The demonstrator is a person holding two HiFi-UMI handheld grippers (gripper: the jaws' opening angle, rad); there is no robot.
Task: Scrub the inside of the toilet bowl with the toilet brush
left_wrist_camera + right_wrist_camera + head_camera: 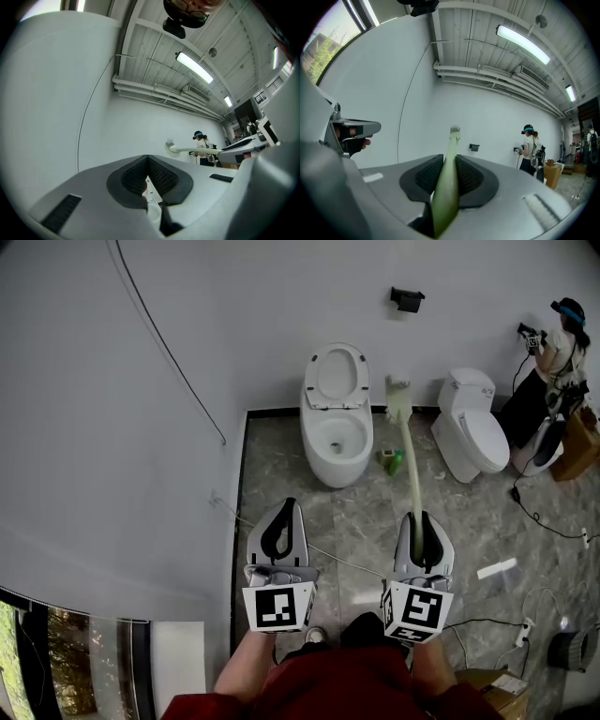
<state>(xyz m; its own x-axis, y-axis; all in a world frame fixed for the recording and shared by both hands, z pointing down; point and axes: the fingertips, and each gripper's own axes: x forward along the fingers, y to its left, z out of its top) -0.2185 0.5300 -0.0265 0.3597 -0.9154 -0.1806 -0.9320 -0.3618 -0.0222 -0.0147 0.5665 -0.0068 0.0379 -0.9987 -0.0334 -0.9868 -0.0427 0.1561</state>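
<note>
An open white toilet stands against the wall, its lid up and its bowl bare. My right gripper is shut on the pale green handle of the toilet brush. The brush head is raised to the right of the bowl, outside it. In the right gripper view the handle runs up between the pads of the right gripper to the bristles. My left gripper is shut and holds nothing, in front of the bowl. In the left gripper view the left gripper's pads meet, and the brush shows at the right.
A second toilet with its lid down stands to the right. A green brush holder sits on the floor between the two. A person works at the far right wall beside a cardboard box. Cables lie on the floor at the right.
</note>
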